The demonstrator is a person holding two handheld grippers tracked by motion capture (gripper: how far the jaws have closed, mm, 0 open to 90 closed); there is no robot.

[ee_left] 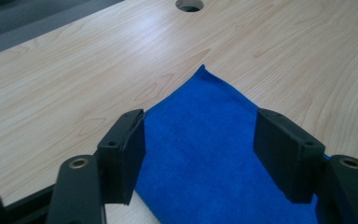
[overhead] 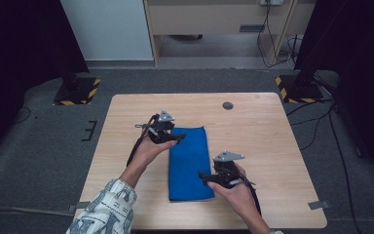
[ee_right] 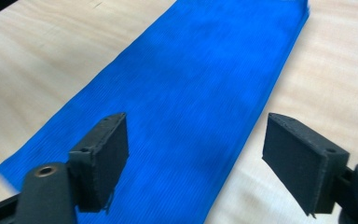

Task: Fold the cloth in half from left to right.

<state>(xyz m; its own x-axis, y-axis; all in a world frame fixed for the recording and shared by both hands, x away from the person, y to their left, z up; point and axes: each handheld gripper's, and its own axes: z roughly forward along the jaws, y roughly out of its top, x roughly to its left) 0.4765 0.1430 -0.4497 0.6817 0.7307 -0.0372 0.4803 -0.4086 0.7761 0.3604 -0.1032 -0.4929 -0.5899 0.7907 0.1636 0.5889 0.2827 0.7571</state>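
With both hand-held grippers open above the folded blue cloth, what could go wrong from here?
1. The cloth lies free on the table, held by neither tool. A jaw brushing it may undo the fold.
2. The left hand-held gripper hovers at the far left corner and the right hand-held gripper at the near right edge. Closing there may catch only the top layer.
3. Pulling unevenly could skew the strip.

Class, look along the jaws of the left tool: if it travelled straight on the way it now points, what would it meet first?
Most likely the folded blue cloth lying flat on the wooden table; the left tool stands open just above it, angled downward, though depth is hard to judge.
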